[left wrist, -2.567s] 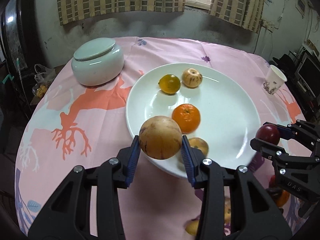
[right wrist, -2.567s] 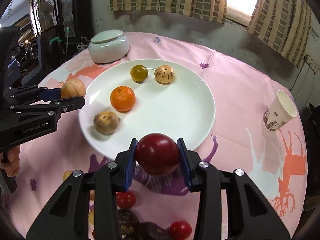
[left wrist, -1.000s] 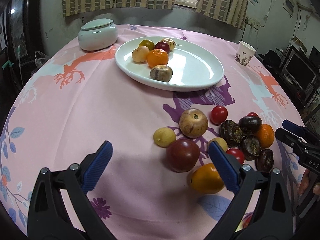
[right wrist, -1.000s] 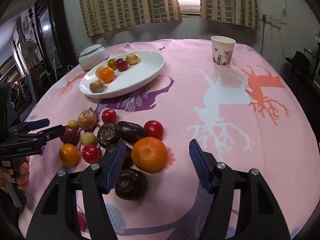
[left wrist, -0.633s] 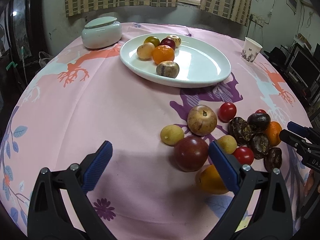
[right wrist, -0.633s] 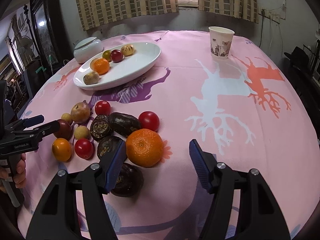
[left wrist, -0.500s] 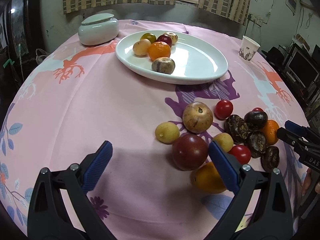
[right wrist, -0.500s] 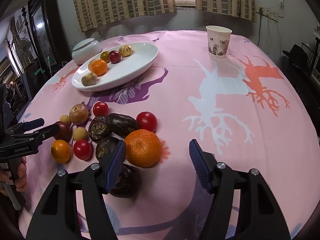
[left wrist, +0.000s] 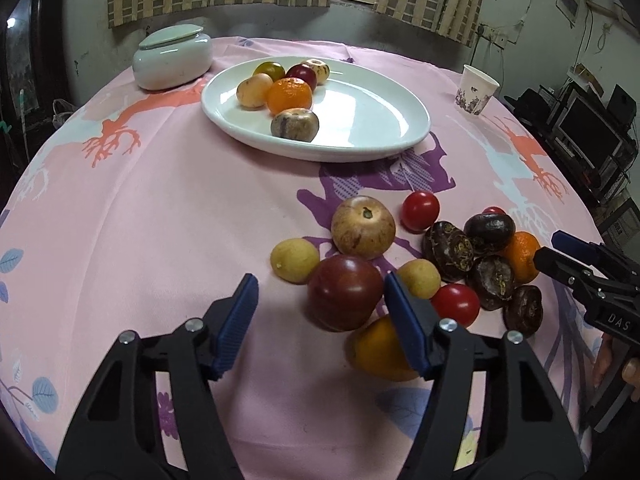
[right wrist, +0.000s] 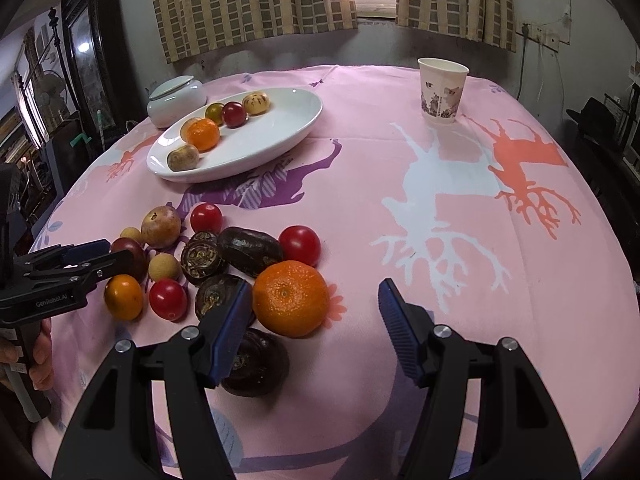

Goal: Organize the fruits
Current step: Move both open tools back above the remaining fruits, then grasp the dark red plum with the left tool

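A white plate [left wrist: 380, 152] [right wrist: 240, 172] at the back holds several fruits. Loose fruits lie in a heap on the pink cloth nearer me. My left gripper [left wrist: 320, 308] hangs over the heap, its jaws closing. A dark red plum [left wrist: 346, 292] sits between them, close to the right finger [left wrist: 404, 320] and well apart from the left one. My right gripper [right wrist: 314, 320] stands open with a tangerine [right wrist: 291, 298] between its fingers, nearer the left finger [right wrist: 230, 328] and not gripped. Dark wrinkled fruits [right wrist: 248, 250] and red tomatoes [right wrist: 300, 244] lie around it.
A pale lidded jar [left wrist: 172, 58] [right wrist: 176, 98] stands behind the plate at the left. A paper cup [left wrist: 476, 90] [right wrist: 442, 90] stands far right. The round table drops away at its near edge. A hand [right wrist: 40, 360] holds the left gripper's handle.
Since 2.6 s ago both grippers left the plate without their fruits and came over the heap. In the last half second the left jaws narrowed around the dark red plum.
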Motion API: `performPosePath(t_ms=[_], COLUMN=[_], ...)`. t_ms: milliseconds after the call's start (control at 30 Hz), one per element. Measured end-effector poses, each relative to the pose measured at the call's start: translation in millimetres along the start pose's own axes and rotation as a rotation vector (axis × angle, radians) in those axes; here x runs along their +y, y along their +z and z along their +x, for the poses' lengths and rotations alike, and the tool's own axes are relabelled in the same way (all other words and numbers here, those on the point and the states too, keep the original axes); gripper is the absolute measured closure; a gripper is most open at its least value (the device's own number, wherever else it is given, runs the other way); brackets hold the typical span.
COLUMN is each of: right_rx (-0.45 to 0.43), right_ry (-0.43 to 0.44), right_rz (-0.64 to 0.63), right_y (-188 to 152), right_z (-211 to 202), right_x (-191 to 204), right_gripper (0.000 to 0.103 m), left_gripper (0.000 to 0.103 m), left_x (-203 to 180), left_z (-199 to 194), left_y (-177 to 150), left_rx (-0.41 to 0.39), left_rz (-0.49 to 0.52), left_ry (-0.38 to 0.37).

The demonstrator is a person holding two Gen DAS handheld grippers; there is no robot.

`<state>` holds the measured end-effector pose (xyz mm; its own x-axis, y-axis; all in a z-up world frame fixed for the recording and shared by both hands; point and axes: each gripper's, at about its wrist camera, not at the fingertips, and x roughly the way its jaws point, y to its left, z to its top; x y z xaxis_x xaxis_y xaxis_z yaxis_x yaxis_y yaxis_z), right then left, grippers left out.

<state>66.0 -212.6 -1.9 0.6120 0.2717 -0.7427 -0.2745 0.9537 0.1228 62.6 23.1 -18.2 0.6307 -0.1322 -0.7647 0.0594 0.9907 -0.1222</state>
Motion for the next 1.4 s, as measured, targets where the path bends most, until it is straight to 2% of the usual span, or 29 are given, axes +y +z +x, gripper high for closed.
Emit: performPosePath(t_ms=[100, 200, 267, 333, 367, 467, 533, 600, 667, 767, 867, 933, 1067, 1233, 1400], right_rx=[0.009, 0.011, 0.012, 0.011, 0.008, 0.003, 0.001, 0.001, 0.003, 0.011, 0.012, 0.006, -0.009, -0.026, -0.036], right_ry=[-0.003, -0.002, 0.005, 0.007, 0.006, 0.008, 0.01, 0.009, 0.015, 0.023, 0.019, 0.017, 0.02, 0.042, 0.082], right_rz=[-0.007, -0.011, -0.008, -0.007, -0.007, 0.0, 0.003, 0.002, 0.003, 0.005, 0.003, 0.005, 0.014, 0.002, -0.066], right_y=[-1.1, -2.1, -2.2, -2.0, -1.9, -1.0, -1.2, -1.2, -1.2, -1.0, -1.1, -0.8, 0.2, 1.6, -0.3], right_z=[2.5, 3.3, 3.3, 2.8, 2.2, 0.9, -0.1, -0.1, 0.0, 1.1, 1.4, -0.3, -4.4, -9.1, -11.8], right_x=[2.1, 4.2, 4.6, 4.3, 3.9, 2.5, 1.9, 1.9, 1.9, 2.8, 3.8, 3.7, 1.5, 4.2, 19.8], right_gripper=[0.037, 0.037, 0.037, 0.037, 0.037, 0.037, 0.037, 0.037, 0.037, 0.037, 0.037, 0.037, 0.037, 0.037, 0.037], left_gripper=[0.036, 0.033, 0.034, 0.05, 0.065, 0.065, 0.063, 0.048, 0.04, 0.041, 0.064, 0.064, 0.064, 0.064, 0.064], left_x=[-8.1, -16.3, -19.1, -16.6, -13.5, -5.3, -6.5, -8.3, -8.6, -4.8, -7.2, -10.8, -2.7, 2.5, 6.9], left_z=[0.1, 0.7, 0.8, -1.4, -3.4, -2.2, -1.0, 1.8, 5.6, 14.0, 10.9, 8.6, 3.1, -15.7, -20.5], left_y=[-1.6, -3.2, -3.7, -2.2, -0.5, 1.2, 1.3, 0.0, 0.8, 4.7, 4.9, 3.7, 3.9, 7.0, 6.0], left_rx=[-0.026, 0.002, 0.007, 0.002, 0.0, 0.028, 0.023, 0.012, 0.002, 0.026, 0.028, 0.023, 0.047, 0.004, 0.019], left_rz=[0.02, 0.028, 0.04, 0.033, 0.02, -0.022, -0.004, 0.007, 0.004, -0.041, -0.038, -0.009, -0.057, -0.059, -0.033], left_ry=[-0.003, -0.088, -0.1, -0.093, -0.087, -0.12, -0.113, -0.096, -0.063, -0.104, -0.114, -0.104, -0.127, -0.134, -0.068])
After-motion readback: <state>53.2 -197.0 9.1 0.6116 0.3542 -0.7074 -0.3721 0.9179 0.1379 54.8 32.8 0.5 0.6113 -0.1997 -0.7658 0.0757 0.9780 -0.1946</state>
